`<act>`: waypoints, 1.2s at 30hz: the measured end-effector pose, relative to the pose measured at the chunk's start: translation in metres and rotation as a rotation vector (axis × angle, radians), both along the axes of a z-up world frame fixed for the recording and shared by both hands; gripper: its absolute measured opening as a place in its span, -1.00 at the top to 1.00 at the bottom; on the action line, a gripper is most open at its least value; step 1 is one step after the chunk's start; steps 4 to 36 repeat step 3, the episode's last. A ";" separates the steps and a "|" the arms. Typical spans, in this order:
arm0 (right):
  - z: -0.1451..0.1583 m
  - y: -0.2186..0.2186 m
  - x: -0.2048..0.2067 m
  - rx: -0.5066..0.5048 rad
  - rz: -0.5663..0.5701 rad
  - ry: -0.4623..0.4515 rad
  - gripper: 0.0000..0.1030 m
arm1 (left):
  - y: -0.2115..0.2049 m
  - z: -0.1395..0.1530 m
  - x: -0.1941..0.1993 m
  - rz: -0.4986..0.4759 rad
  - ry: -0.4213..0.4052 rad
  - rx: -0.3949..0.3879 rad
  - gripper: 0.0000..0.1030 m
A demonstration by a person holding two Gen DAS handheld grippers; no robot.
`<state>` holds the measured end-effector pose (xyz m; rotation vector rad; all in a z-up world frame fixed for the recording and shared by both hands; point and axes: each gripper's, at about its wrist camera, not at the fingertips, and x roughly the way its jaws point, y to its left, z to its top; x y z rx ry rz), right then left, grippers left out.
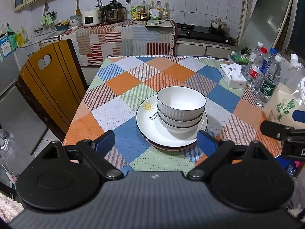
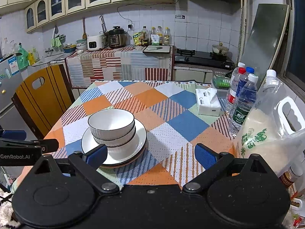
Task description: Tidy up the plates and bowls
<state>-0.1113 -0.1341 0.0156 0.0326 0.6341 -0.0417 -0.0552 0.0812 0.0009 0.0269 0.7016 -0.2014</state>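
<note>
White ribbed bowls (image 1: 181, 108) (image 2: 112, 127) with dark rims are nested in a stack of about three. They stand on a white plate (image 1: 148, 122) (image 2: 140, 133) printed with a sun, which lies on another plate with a pinkish edge (image 1: 167, 148) (image 2: 122, 165). The pile rests near the front of the chequered tablecloth (image 1: 133, 80) (image 2: 171, 114). My left gripper (image 1: 155, 143) is open just short of the pile, holding nothing. My right gripper (image 2: 150, 155) is open too, to the right of the pile, its left fingertip (image 2: 97, 155) overlapping the plate's rim in view.
A wooden chair (image 1: 51, 84) (image 2: 40, 97) stands at the table's left. A tissue pack (image 1: 231, 75) (image 2: 208, 102), several water bottles (image 1: 266, 80) (image 2: 244, 99) and a rice jug (image 2: 266, 133) crowd the right edge. A kitchen counter with cookers (image 1: 112, 13) lies beyond.
</note>
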 end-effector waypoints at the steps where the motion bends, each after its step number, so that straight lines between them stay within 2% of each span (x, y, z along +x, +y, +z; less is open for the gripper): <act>1: 0.000 0.000 0.000 0.001 -0.001 0.000 -0.94 | 0.000 0.000 0.000 0.000 0.000 -0.001 -0.81; 36: 0.000 0.000 0.000 0.002 0.000 0.003 -0.94 | 0.000 0.000 0.000 -0.002 0.000 0.003 -0.81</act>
